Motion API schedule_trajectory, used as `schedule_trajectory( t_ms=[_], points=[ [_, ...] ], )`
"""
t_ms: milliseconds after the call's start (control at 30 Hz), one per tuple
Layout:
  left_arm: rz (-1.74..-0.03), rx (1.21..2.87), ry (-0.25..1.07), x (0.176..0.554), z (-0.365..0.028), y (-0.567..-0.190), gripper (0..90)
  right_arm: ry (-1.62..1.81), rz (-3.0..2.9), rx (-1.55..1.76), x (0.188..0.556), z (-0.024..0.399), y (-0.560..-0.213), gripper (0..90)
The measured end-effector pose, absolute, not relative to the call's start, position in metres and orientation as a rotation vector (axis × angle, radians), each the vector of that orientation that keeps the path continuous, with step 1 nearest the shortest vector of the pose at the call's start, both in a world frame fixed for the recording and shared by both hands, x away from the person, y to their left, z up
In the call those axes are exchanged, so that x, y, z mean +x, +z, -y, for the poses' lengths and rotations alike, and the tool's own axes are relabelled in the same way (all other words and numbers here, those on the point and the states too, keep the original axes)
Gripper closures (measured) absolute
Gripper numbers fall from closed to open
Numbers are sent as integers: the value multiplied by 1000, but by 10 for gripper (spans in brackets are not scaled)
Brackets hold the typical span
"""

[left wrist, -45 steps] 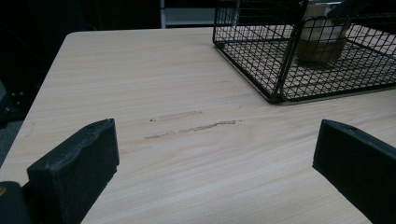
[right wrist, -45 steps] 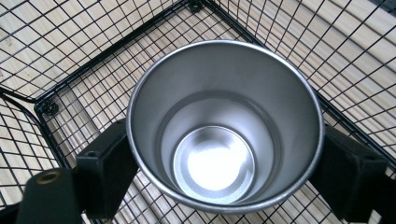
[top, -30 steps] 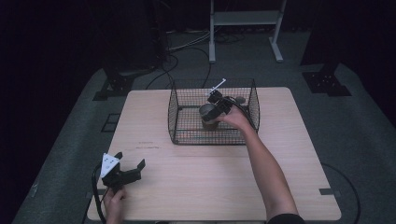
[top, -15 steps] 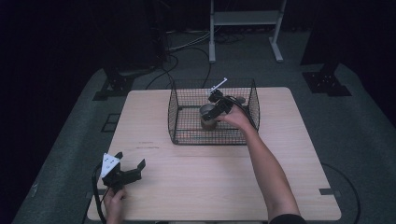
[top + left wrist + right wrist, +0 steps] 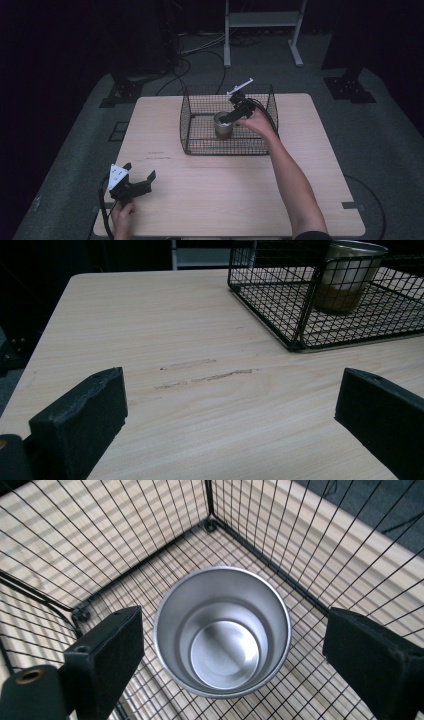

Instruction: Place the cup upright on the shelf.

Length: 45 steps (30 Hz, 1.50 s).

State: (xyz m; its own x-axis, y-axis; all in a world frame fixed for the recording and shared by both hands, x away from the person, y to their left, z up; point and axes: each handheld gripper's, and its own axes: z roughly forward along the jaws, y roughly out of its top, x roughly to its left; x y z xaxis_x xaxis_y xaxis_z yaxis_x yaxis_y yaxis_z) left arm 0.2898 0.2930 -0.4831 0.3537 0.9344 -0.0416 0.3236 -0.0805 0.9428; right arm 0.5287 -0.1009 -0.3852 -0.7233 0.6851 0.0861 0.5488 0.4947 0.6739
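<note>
Steel cup (image 5: 222, 630) — one, empty, upright — stands on the floor of one wire basket (image 5: 200, 107), directly between the spread jaws of the right gripper (image 5: 232, 655), untouched. Best to lower straight, centre, then pinch below the rim. Left gripper (image 5: 230, 425) — spread, empty — is well apart, over bare table (image 5: 165, 325).

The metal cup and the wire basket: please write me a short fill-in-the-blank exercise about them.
1. The metal cup stands inside the wire ____.
2. Seen from above, the cup is ____ inside.
3. The right hand-held gripper has its jaws ____ around the cup.
4. The left hand-held gripper rests over the wooden ____.

Missing words: basket; empty; open; table
</note>
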Motion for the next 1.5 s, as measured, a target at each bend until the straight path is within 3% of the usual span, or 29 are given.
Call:
schedule_trajectory(
  t_ms=[767, 1500],
  points=[
    [-1146, 1626, 769, 289, -292, -483, 0, 1252, -2526, 935, 478, 124, -345, 91],
    [-1141, 1633, 774, 289, -291, -483, 0, 1286, -2517, 919, 440, 164, -354, 90]
  ],
)
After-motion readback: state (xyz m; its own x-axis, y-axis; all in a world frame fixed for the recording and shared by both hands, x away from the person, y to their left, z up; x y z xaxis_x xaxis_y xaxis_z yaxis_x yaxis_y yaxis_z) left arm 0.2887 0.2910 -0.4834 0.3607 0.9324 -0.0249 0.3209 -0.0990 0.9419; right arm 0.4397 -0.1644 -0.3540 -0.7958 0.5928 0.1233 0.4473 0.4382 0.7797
